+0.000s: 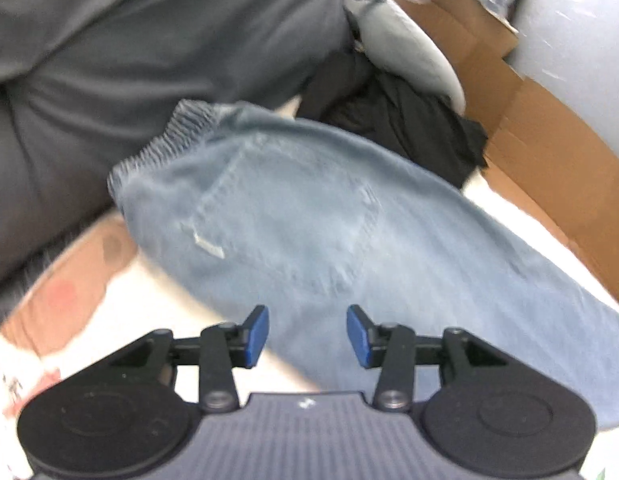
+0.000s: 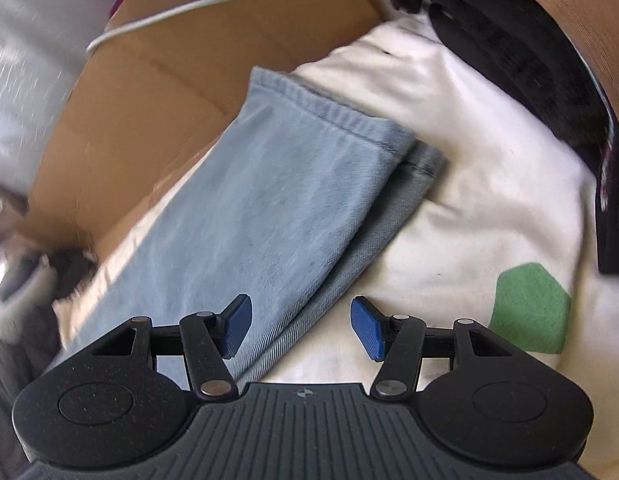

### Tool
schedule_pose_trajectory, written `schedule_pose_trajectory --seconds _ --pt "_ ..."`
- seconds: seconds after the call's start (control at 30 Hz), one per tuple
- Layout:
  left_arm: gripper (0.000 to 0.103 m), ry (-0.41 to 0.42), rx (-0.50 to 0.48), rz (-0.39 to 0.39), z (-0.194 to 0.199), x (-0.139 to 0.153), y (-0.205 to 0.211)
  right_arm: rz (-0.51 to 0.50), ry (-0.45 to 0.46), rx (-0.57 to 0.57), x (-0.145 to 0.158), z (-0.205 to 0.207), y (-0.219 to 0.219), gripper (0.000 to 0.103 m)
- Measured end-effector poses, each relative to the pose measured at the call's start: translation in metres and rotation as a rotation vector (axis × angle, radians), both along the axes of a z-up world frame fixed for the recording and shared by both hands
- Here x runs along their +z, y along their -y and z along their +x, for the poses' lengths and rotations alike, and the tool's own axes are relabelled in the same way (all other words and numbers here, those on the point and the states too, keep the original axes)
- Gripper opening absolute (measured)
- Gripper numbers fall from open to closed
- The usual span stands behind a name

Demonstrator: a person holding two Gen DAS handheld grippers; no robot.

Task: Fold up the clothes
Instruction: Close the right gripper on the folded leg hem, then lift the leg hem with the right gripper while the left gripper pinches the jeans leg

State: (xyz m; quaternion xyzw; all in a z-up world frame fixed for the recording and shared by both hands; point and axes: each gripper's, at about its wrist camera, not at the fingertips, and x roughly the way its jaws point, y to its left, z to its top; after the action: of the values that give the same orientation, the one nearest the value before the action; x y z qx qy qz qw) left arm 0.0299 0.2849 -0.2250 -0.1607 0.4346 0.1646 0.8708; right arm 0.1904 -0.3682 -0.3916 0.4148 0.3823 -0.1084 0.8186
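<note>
A pair of light blue jeans [image 1: 309, 216] lies flat on a white cloth, folded lengthwise, the ribbed waistband at the far left and a back pocket facing up. My left gripper [image 1: 308, 336] is open and empty just above the jeans' near edge. In the right wrist view the leg ends of the jeans [image 2: 269, 184] lie stacked, hems at the top. My right gripper [image 2: 301, 330] is open and empty over the lower leg's near edge.
A dark grey sofa [image 1: 109, 60] rises behind the waistband. A cardboard box [image 1: 549, 152] stands on the right with black clothing [image 1: 409, 120] and a grey garment [image 1: 405, 48] beside it. The white cloth [image 2: 489, 184] has a green patch [image 2: 529, 308]. A dark garment [image 2: 549, 80] lies at far right.
</note>
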Motion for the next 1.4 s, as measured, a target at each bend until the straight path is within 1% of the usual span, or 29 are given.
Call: schedule_pose_trajectory --seconds 0.07,0.1,0.17,0.2,0.27,0.3,0.33,0.37,0.43,0.47,0.57,0.7,0.73,0.8,0.83,0.93,1.0,1.17,1.2,1.23,1.3,1.33,1.37,1.4 --pt "0.046 -0.021 -0.008 -0.035 -0.007 -0.010 0.008 0.021 0.011 -0.012 -0.003 -0.001 0.004 0.059" --pt "0.046 -0.032 -0.012 -0.053 -0.010 -0.015 0.012 0.026 0.014 -0.018 -0.005 0.000 0.005 0.055" --pt "0.046 -0.049 -0.005 -0.082 -0.015 -0.023 0.016 0.060 0.018 -0.049 -0.007 0.000 0.010 0.052" --pt "0.046 -0.057 0.000 -0.098 -0.016 -0.027 0.018 0.068 0.022 -0.059 -0.008 0.001 0.013 0.048" --pt "0.045 -0.061 0.030 -0.186 -0.018 -0.037 0.017 0.083 0.029 -0.077 -0.011 0.004 0.018 0.045" --pt "0.044 -0.060 0.049 -0.239 -0.019 -0.042 0.017 0.088 0.030 -0.085 -0.012 0.005 0.020 0.039" --pt "0.044 -0.056 0.061 -0.272 -0.020 -0.046 0.017 0.092 0.031 -0.094 -0.013 0.006 0.022 0.034" --pt "0.044 -0.052 0.072 -0.301 -0.019 -0.050 0.017 0.102 0.030 -0.103 -0.014 0.008 0.025 0.025" --pt "0.044 -0.040 0.085 -0.348 -0.018 -0.057 0.017 0.113 0.031 -0.104 -0.015 0.011 0.027 0.019" --pt "0.044 -0.032 0.090 -0.375 -0.017 -0.060 0.016 0.117 0.035 -0.101 -0.014 0.012 0.029 0.013" --pt "0.044 -0.013 0.108 -0.423 -0.013 -0.073 0.014 0.125 0.055 -0.089 -0.009 0.015 0.031 0.009" --pt "0.046 0.015 0.110 -0.439 -0.007 -0.085 0.010 0.142 0.088 -0.080 0.001 0.019 0.033 0.008" --pt "0.049 0.023 0.125 -0.463 -0.007 -0.090 0.008 0.148 0.096 -0.080 0.003 0.020 0.034 0.008" --pt "0.049 0.042 0.158 -0.517 -0.008 -0.099 0.004 0.157 0.109 -0.079 0.007 0.024 0.035 0.008" --pt "0.049 0.064 0.169 -0.542 -0.009 -0.102 0.003 0.160 0.116 -0.079 0.009 0.025 0.035 0.008" --pt "0.049 0.101 0.172 -0.605 -0.011 -0.109 0.004 0.168 0.124 -0.082 0.011 0.026 0.036 0.008" --pt "0.048 0.117 0.162 -0.655 -0.014 -0.112 0.006 0.169 0.122 -0.083 0.011 0.025 0.037 0.008" --pt "0.038 0.155 0.156 -0.753 -0.028 -0.112 0.004 0.195 0.106 -0.104 0.000 0.018 0.039 0.009" --pt "0.037 0.162 0.160 -0.770 -0.030 -0.113 0.003 0.206 0.100 -0.114 -0.004 0.016 0.040 0.012" --pt "0.037 0.164 0.163 -0.779 -0.032 -0.114 0.002 0.216 0.093 -0.122 -0.008 0.015 0.041 0.012" --pt "0.039 0.158 0.170 -0.773 -0.029 -0.117 0.004 0.233 0.077 -0.139 -0.016 0.013 0.042 0.016" --pt "0.043 0.155 0.173 -0.770 -0.028 -0.119 0.005 0.241 0.068 -0.147 -0.020 0.012 0.043 0.023" --pt "0.044 0.157 0.176 -0.767 -0.027 -0.121 0.005 0.249 0.071 -0.150 -0.024 0.011 0.042 0.025" --pt "0.044 0.162 0.177 -0.767 -0.025 -0.124 0.005 0.252 0.080 -0.151 -0.026 0.011 0.042 0.032"
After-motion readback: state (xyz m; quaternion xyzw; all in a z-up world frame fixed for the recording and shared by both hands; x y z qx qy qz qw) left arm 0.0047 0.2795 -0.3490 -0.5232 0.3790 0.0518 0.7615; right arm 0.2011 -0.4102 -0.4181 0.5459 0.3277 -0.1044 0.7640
